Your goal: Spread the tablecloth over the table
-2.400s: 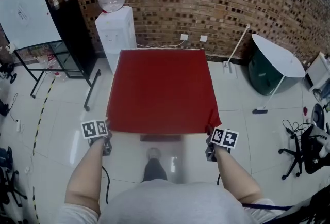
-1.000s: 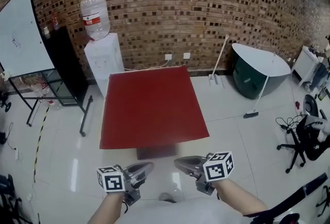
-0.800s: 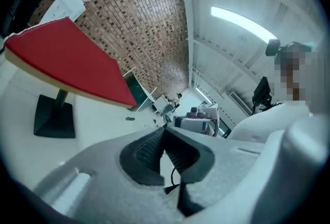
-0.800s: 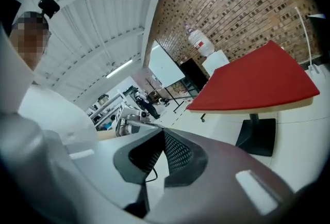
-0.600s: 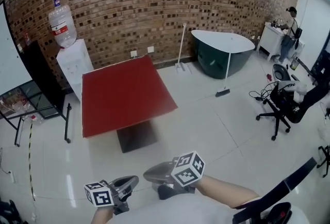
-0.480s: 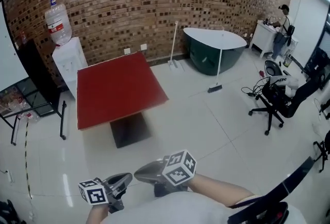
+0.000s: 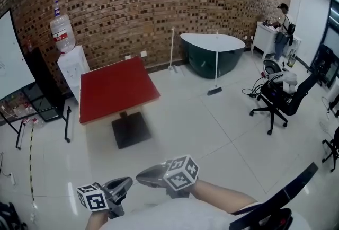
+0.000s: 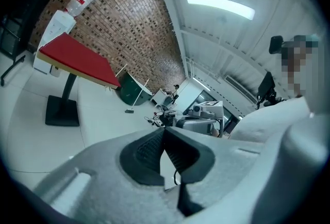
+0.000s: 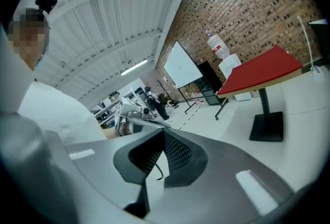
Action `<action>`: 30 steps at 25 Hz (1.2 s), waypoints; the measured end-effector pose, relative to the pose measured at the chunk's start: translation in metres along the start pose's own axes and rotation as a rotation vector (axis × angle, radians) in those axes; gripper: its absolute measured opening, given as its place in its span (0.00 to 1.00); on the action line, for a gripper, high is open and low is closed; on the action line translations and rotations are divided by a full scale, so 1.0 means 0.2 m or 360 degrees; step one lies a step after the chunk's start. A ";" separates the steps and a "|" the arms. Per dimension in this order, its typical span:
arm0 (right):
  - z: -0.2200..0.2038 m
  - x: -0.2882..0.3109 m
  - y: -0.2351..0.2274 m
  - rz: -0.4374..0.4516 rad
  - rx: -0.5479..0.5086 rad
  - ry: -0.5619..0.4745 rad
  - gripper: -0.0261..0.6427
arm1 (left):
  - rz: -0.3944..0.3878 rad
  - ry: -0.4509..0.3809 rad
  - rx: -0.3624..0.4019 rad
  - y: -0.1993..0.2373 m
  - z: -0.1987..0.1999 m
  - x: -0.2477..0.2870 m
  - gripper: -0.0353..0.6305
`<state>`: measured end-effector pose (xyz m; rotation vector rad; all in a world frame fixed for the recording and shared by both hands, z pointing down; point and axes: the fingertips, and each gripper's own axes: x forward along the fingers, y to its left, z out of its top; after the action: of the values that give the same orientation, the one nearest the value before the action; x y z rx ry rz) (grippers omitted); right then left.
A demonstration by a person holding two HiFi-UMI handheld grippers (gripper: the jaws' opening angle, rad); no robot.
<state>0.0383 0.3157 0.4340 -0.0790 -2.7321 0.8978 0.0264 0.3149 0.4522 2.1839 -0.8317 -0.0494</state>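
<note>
Tablecloth [image 7: 116, 88], red, lies flat over the top of the pedestal table [image 7: 130, 129], well apart from both grippers, up and to the left of them in my head view. Nothing of it is in either gripper.

Cloth reads roughly square, so I can give it no clear long axis. Its near edge slants up toward the right. The far edge sits close to the water dispenser [image 7: 71, 69] at the brick wall [image 7: 159, 1].

Left gripper [image 7: 126, 183] is low at the frame's bottom, close to my operator's body, pointing up and right. In its own view the jaws are pressed together with nothing between them, and the red cloth shows far off at upper left.

Right gripper [image 7: 142, 176] comes in on a forearm [image 7: 222, 196] from the lower right and points leftward across the frame. Its tip is just beside the left one. Its own view shows the jaws closed on nothing, the table far off at right.
</note>
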 end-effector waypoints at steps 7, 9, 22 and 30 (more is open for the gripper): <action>-0.34 -0.43 0.14 -0.0133 0.0089 -0.0025 0.04 | 0.0058 0.0004 0.0092 -0.39 -0.33 0.21 0.05; -0.46 -0.54 0.21 -0.0144 0.0145 -0.0039 0.04 | 0.0057 0.0040 0.0100 -0.50 -0.47 0.26 0.05; -0.66 -0.98 0.57 -0.0168 0.0087 -0.0130 0.04 | 0.0088 0.0018 0.0144 -0.98 -0.77 0.32 0.05; -0.68 -1.04 0.61 -0.0165 0.0085 -0.0150 0.04 | 0.0127 -0.0022 0.0079 -1.00 -0.76 0.32 0.05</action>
<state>0.2718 0.4652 0.4193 0.1173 -2.7667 0.9678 0.2310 0.4740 0.4354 2.1967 -0.9358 -0.0041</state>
